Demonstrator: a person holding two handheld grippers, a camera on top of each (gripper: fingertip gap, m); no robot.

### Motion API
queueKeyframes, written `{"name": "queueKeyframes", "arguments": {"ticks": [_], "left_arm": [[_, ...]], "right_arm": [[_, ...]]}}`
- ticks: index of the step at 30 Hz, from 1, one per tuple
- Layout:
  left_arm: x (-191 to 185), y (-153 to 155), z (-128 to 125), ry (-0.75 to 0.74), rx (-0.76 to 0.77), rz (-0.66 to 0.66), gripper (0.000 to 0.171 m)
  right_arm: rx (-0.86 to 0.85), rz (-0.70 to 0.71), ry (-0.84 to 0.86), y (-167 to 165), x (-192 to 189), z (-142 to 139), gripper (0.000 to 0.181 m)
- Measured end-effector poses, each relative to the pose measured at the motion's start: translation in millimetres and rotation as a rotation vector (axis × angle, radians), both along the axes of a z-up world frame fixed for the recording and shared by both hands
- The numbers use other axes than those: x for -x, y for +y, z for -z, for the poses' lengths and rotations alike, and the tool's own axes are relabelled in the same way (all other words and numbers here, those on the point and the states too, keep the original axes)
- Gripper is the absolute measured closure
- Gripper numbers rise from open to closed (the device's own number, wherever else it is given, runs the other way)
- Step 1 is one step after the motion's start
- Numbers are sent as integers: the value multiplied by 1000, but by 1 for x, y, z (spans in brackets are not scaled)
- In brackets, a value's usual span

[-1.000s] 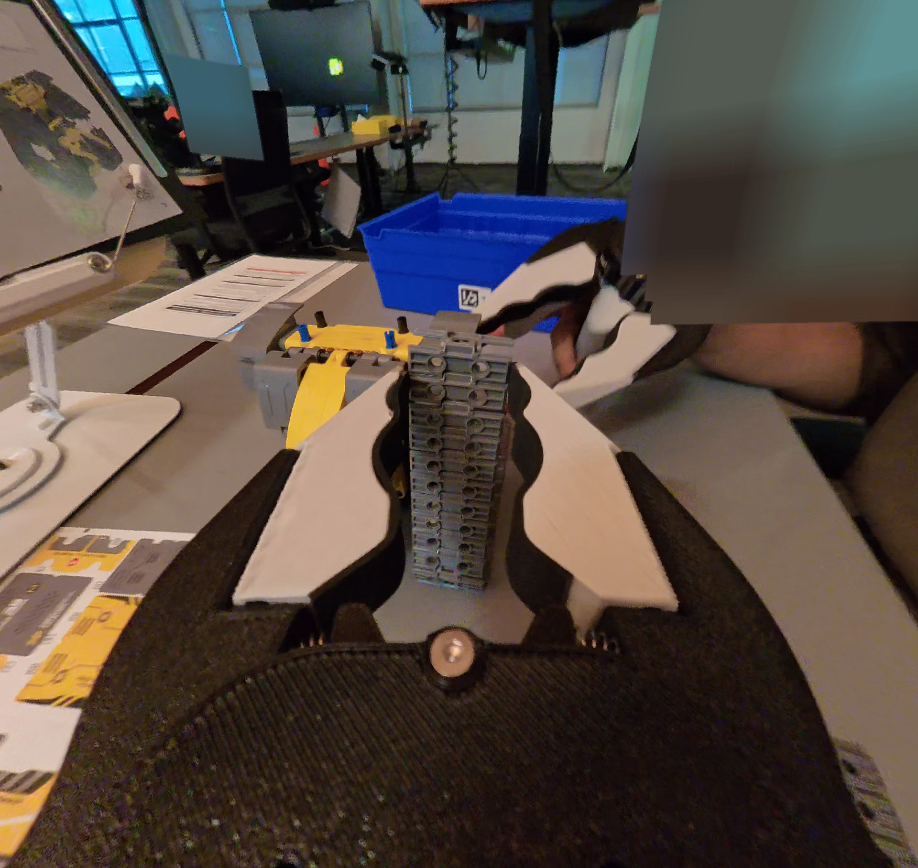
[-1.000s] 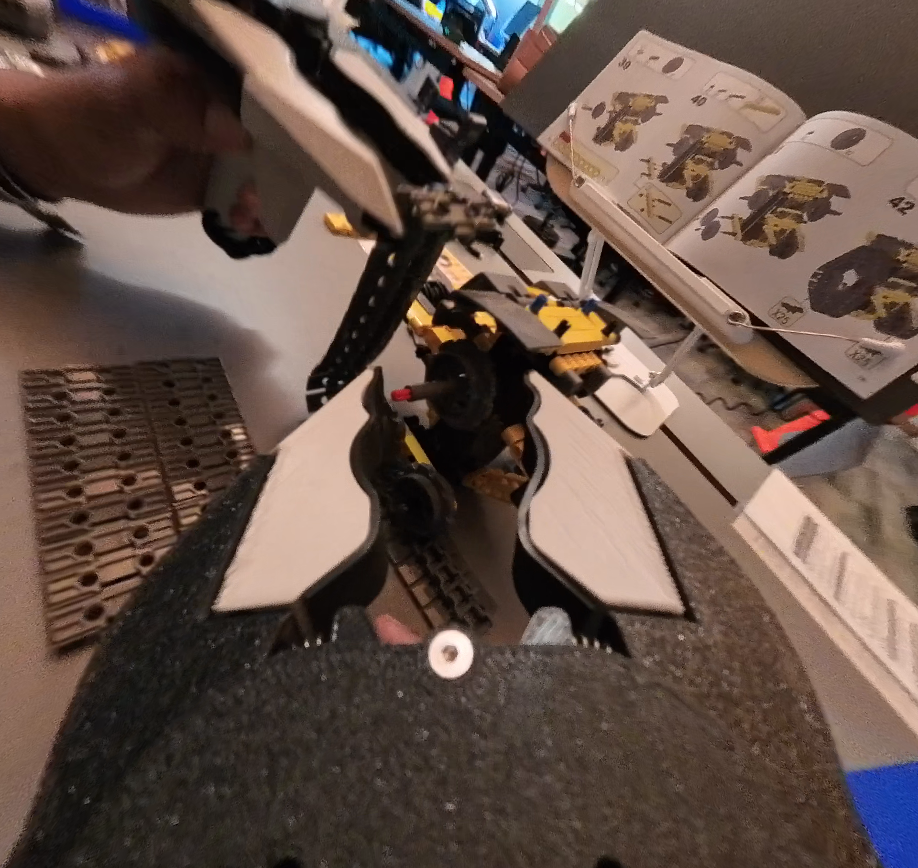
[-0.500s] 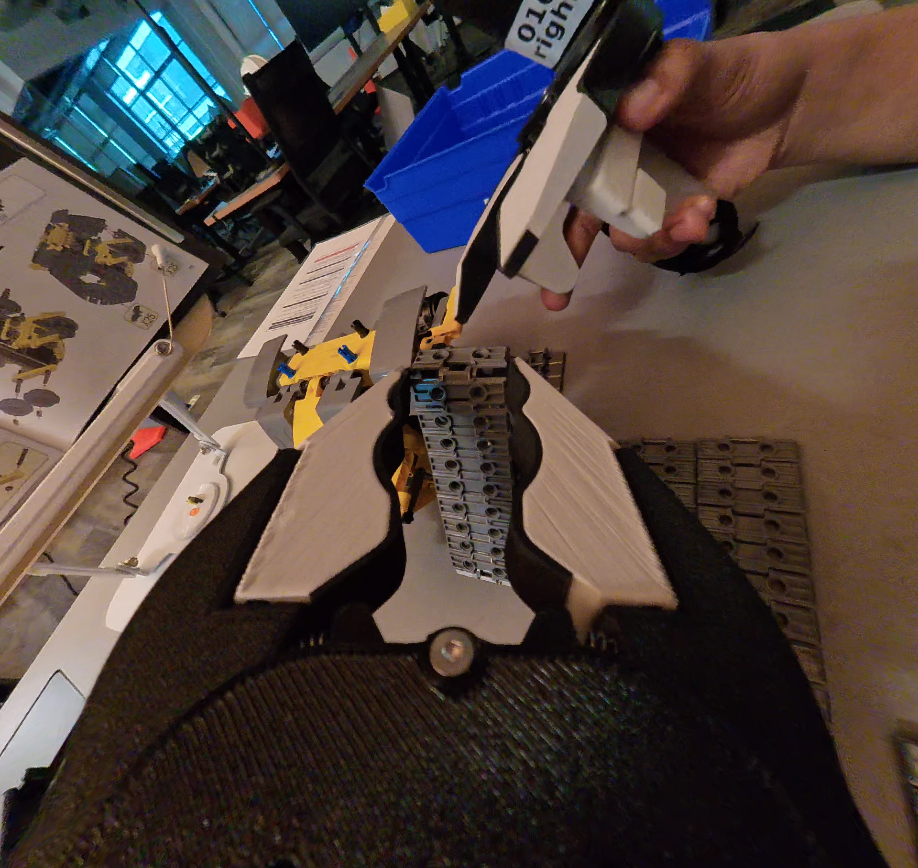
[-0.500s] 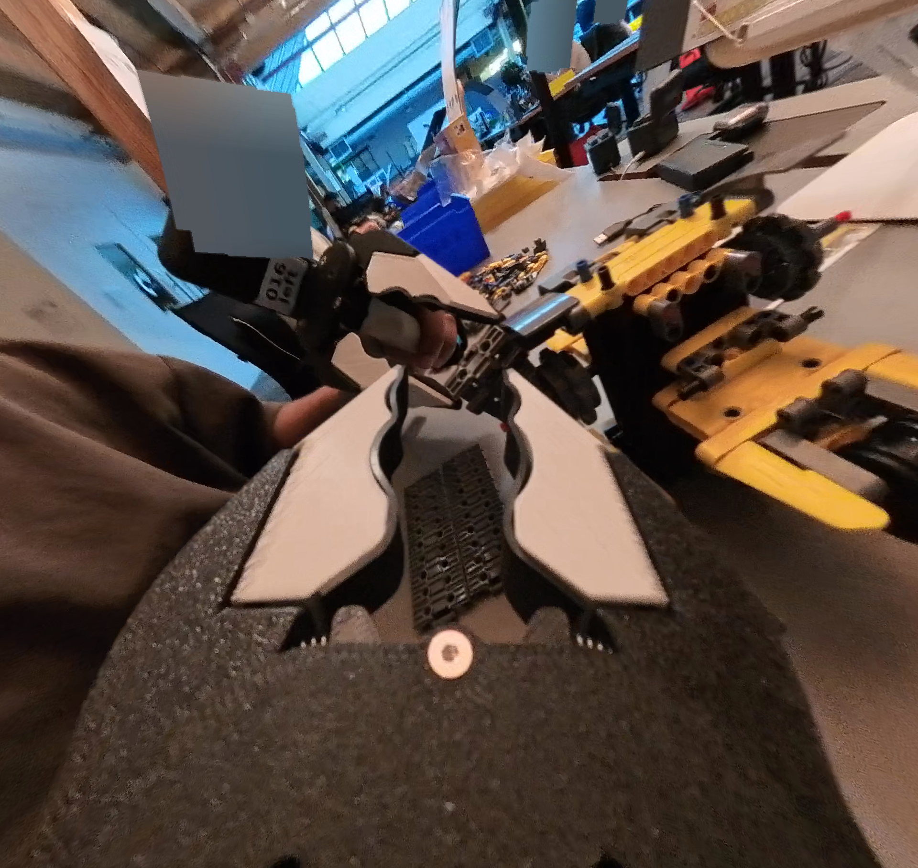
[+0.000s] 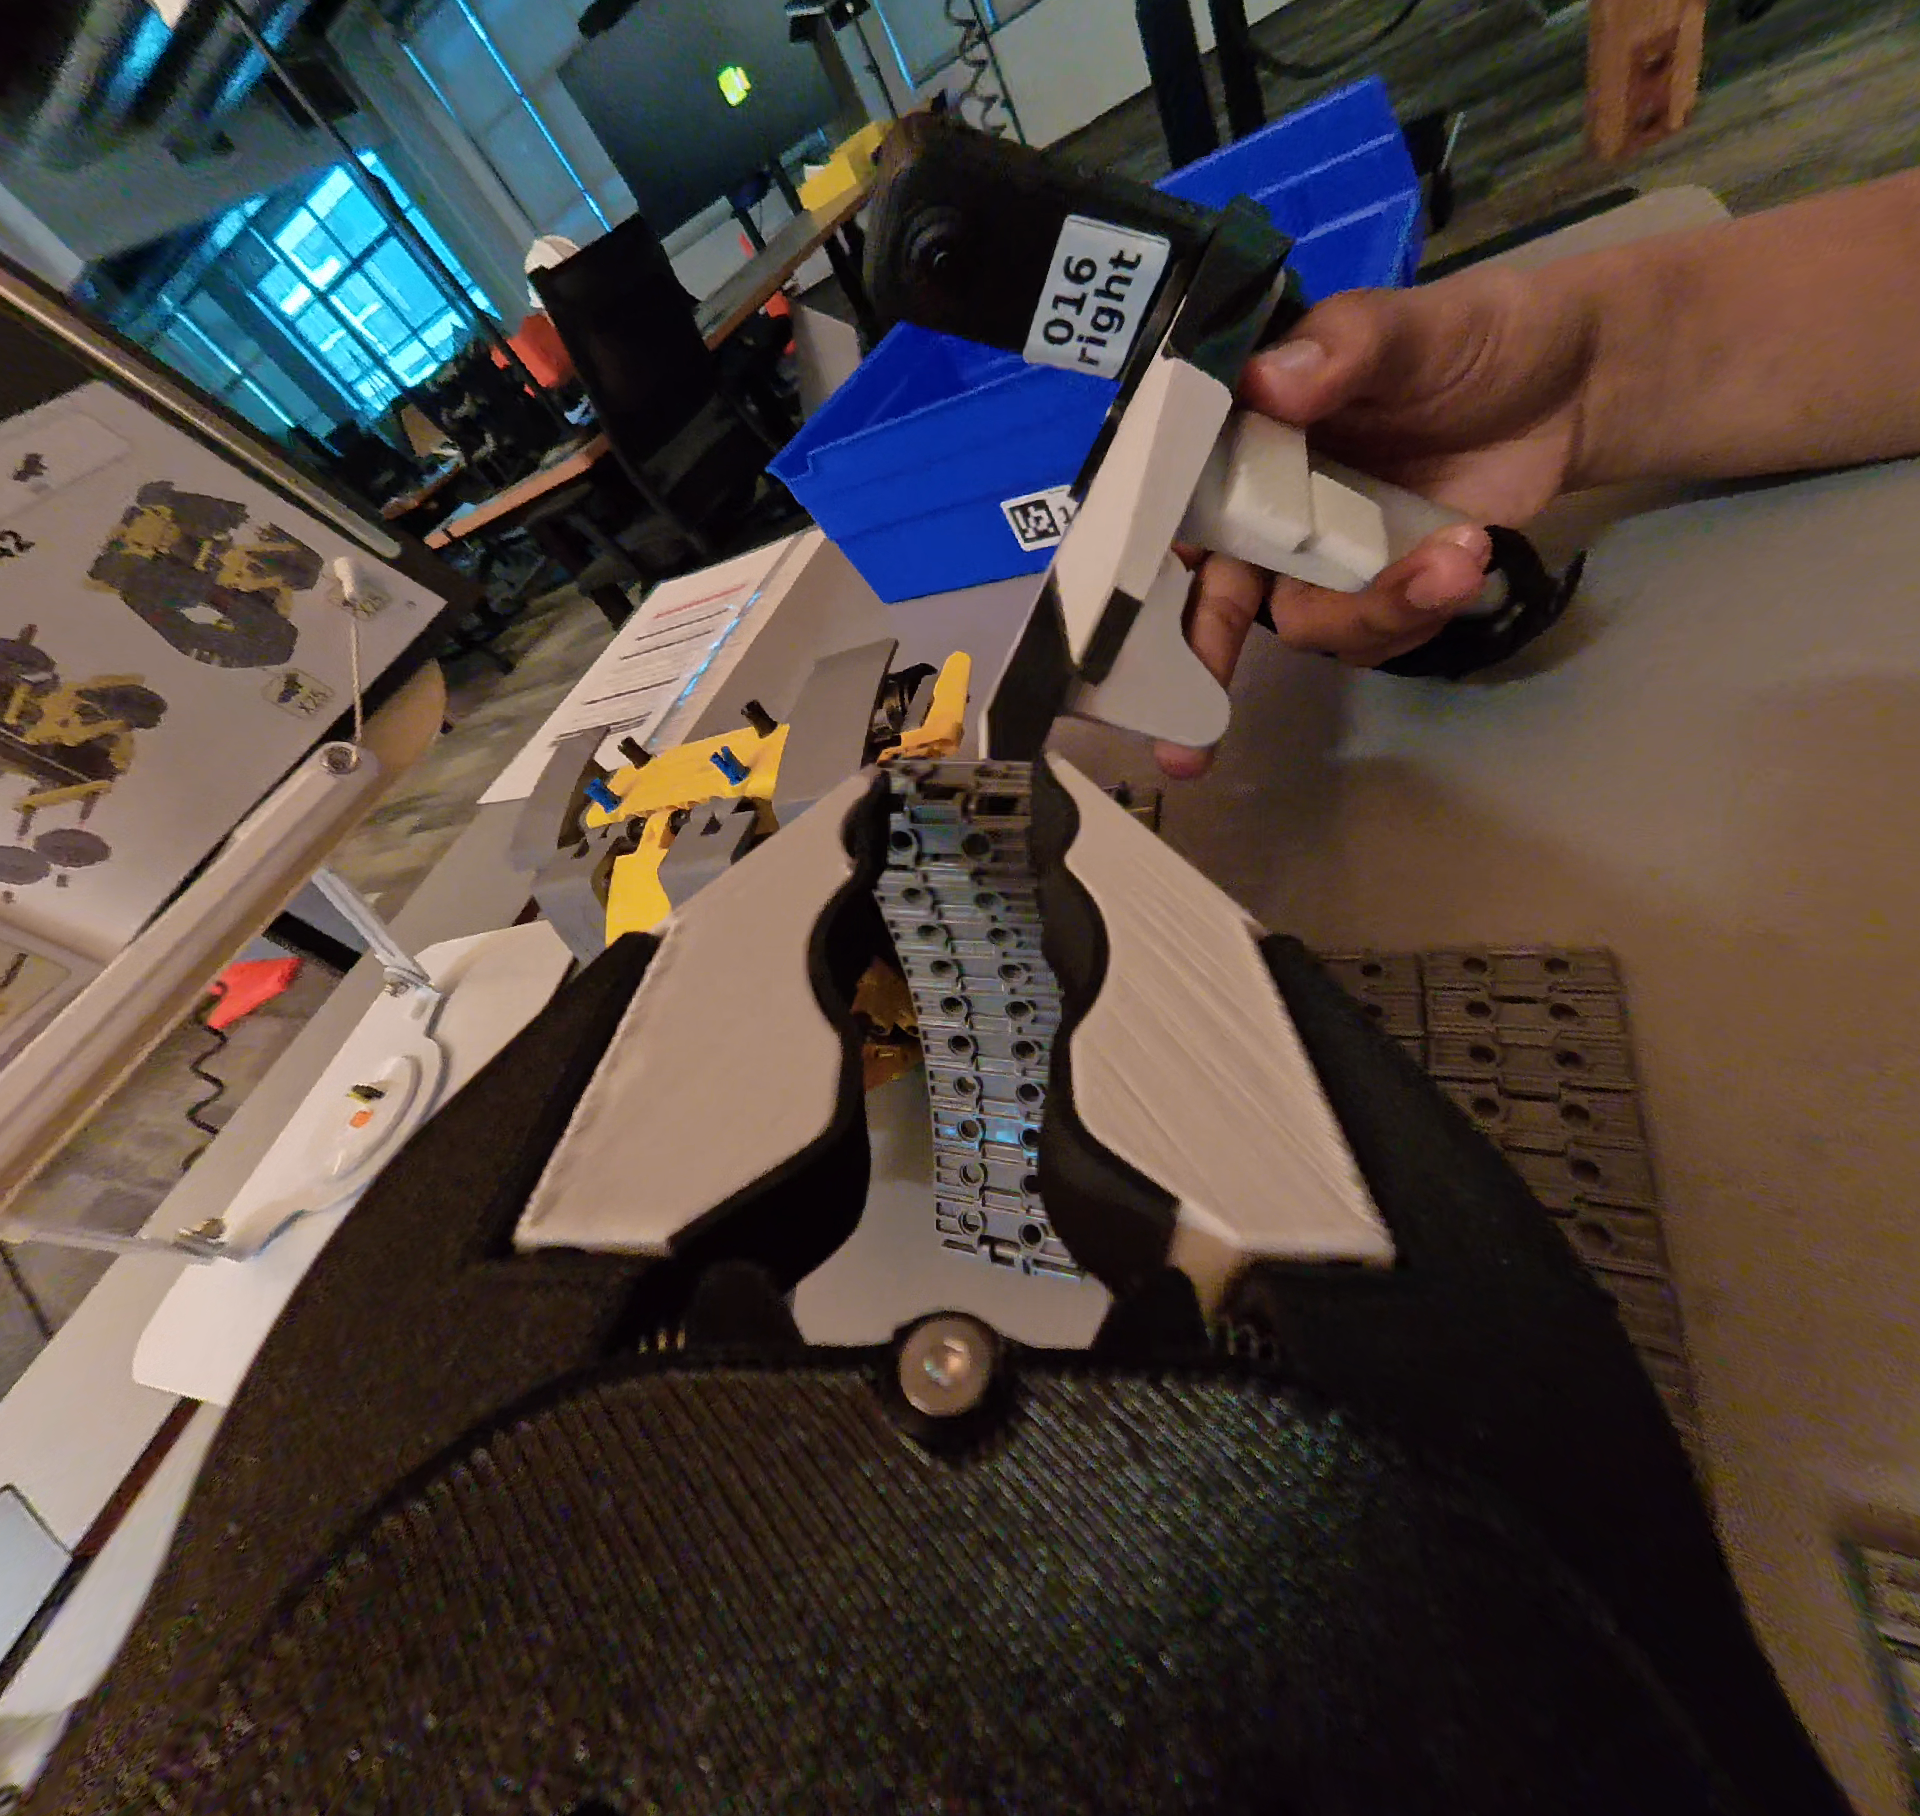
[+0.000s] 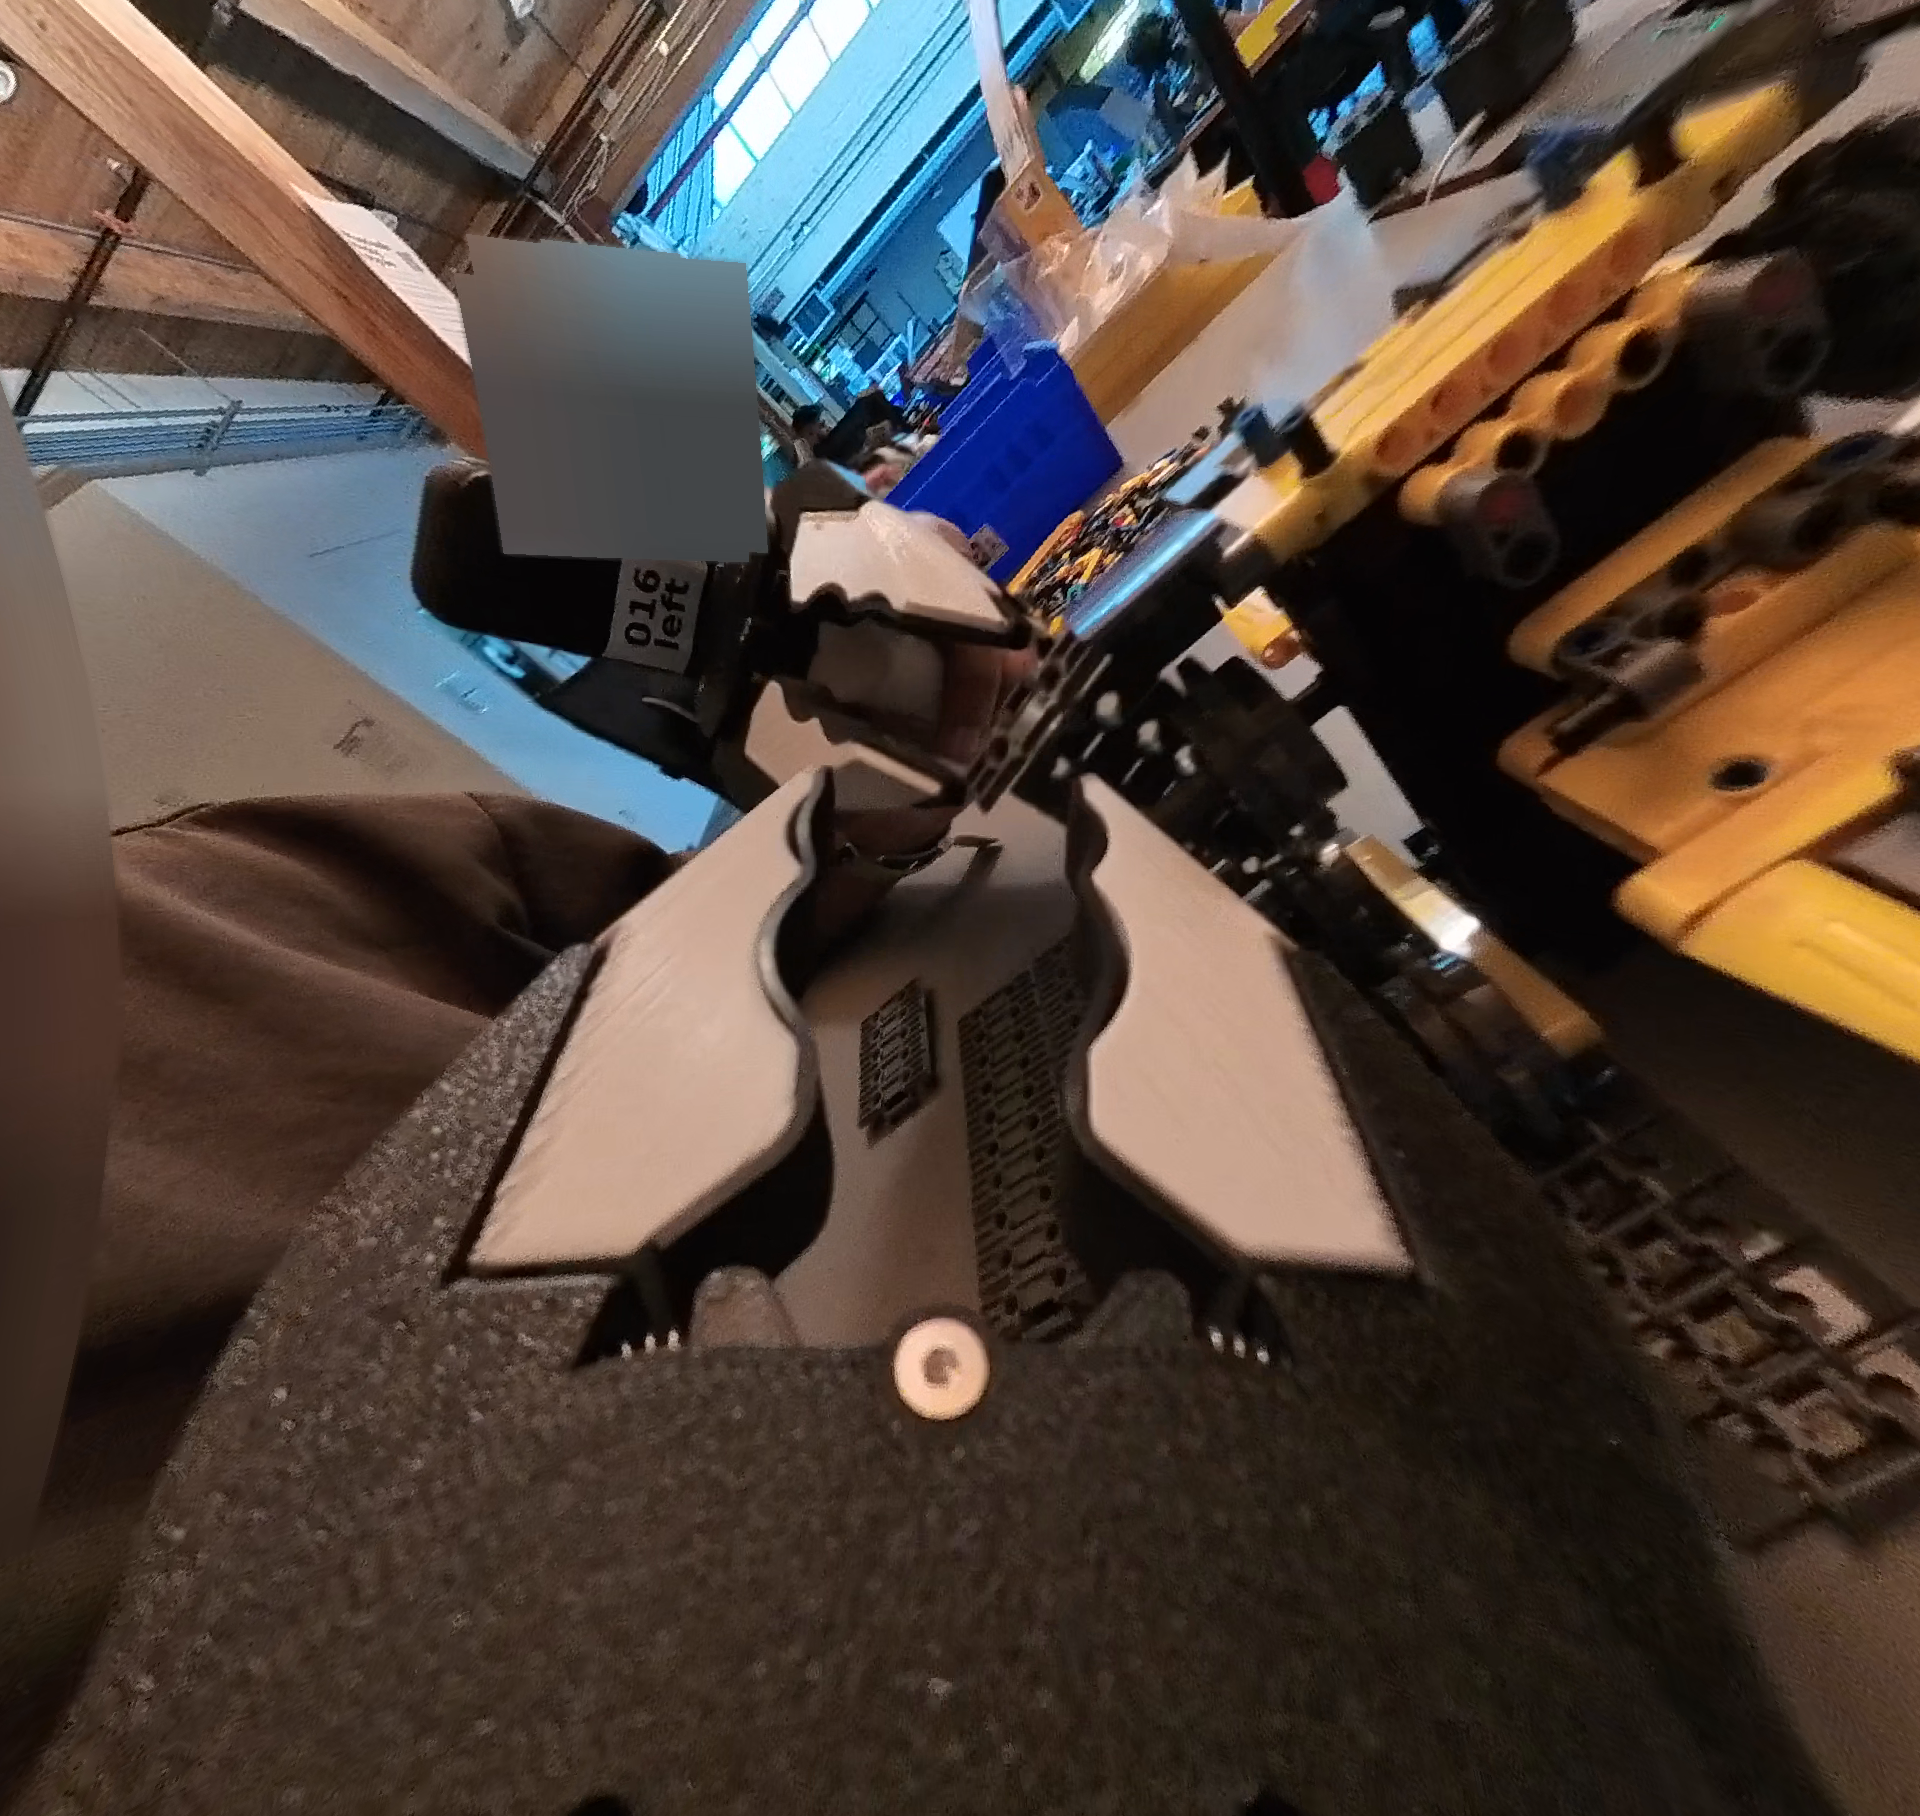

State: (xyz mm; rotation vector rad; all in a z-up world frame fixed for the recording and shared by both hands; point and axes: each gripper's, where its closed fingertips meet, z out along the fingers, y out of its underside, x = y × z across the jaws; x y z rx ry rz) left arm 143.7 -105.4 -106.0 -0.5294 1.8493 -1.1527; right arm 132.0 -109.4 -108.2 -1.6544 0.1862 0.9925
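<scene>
Since half a second ago the right gripper [image 5: 1023, 727] has dropped lower, its tips now touching the top end of the grey track strip [image 5: 971, 1018], and in its own view its fingers [image 6: 1236, 1039] stand wider apart than before, closed on nothing. That track strip is clamped between the two fingers [image 5: 1174, 1028] of the left gripper [image 5: 961, 800], which press its sides; it runs lengthwise between them, tilted, lifted off the desk [image 5: 1558, 790]. Just behind the strip's far end sits the yellow and grey brick vehicle [image 5: 717, 779] on the desk. A flat mat of further track links [image 5: 1527, 1070] lies on the desk to the right of the left gripper. A hand [image 5: 1392, 457] grips the right gripper's handle. Farther back is a blue bin [image 5: 935, 457], a printed sheet [image 5: 665, 665] beside it, and an open instruction booklet [image 5: 156, 613] on a stand at left.
</scene>
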Motion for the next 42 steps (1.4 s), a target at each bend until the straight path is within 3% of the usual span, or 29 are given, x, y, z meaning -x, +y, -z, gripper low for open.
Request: {"name": "queueKeyframes", "arguments": {"ticks": [4, 7, 12, 14, 15, 21, 27, 33, 42], "left_arm": [[0, 5, -2, 21, 43, 8, 131], [-4, 10, 11, 101, 70, 1, 117], [-5, 7, 22, 162, 89, 21, 121], [-6, 6, 23, 150, 54, 11, 122], [-6, 6, 24, 148, 42, 7, 121], [-8, 9, 35, 200, 47, 7, 113], [-13, 17, 56, 274, 29, -20, 113], [-12, 15, 69, 314, -18, -14, 129], [-10, 24, 57, 285, 36, -5, 134]], "right_arm": [[-10, 64, -18, -1, -13, -4, 144], [17, 81, -50, 1, -15, 3, 147], [22, 86, -26, 8, -11, 3, 152], [20, 93, -28, 9, -11, 3, 172], [20, 85, -32, 8, -10, 3, 173], [50, 22, -66, 0, -3, 9, 174], [29, 93, 0, -6, -28, 1, 174], [1, 92, 17, -5, -30, -2, 174], [-13, 108, 116, -5, -42, -3, 174]]}}
